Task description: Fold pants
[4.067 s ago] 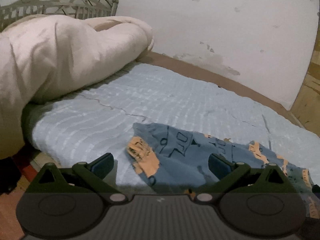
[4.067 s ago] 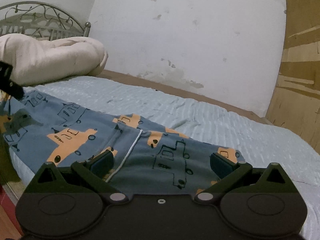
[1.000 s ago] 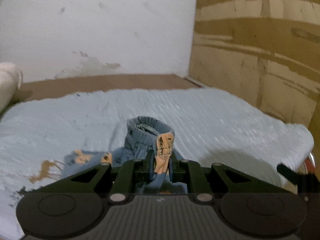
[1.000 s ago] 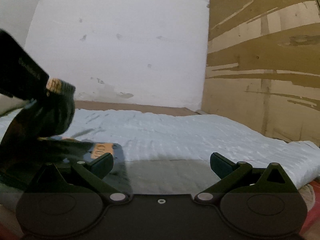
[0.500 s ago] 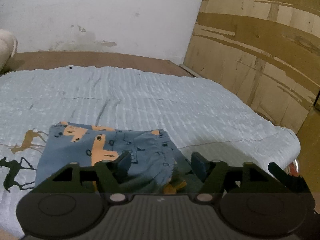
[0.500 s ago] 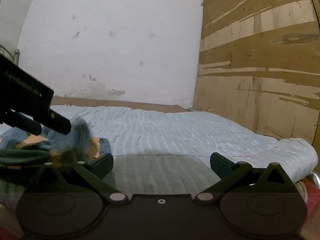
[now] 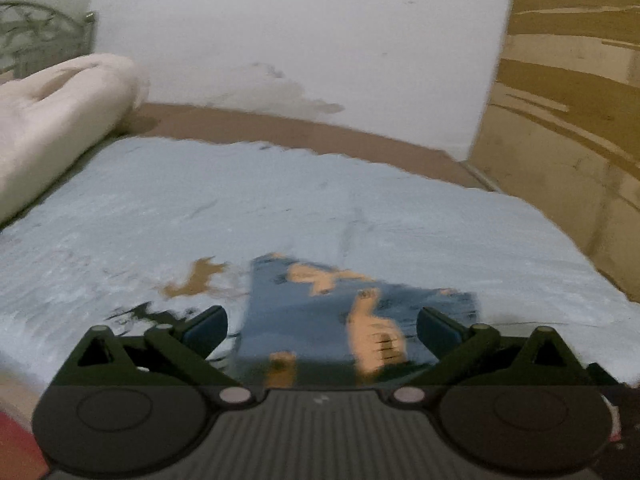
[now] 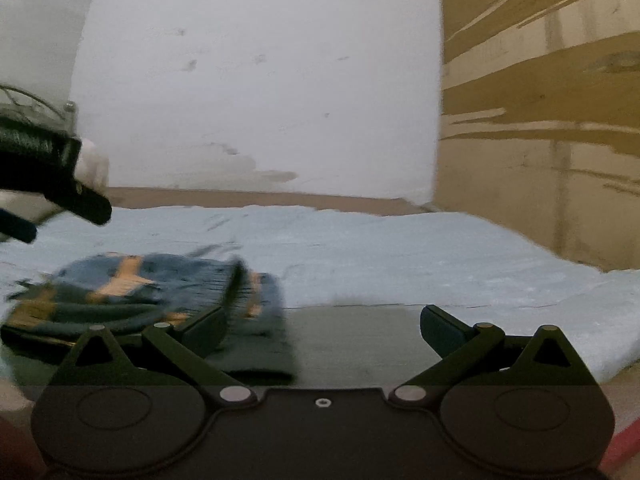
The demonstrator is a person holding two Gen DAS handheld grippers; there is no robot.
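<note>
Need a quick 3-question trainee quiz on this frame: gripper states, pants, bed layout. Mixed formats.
1. True or false: the left hand-held gripper is shut on the pants.
2. Multiple choice: in the right wrist view, the pants lie (a) left of the right hand-held gripper, (b) between its fingers, (c) right of it.
3. Fill in: the rolled cream comforter lies at the bed's ___ end, by the metal headboard.

Key: 1 false, its jaws stand open over the folded pants. 2 (a). 3 head.
</note>
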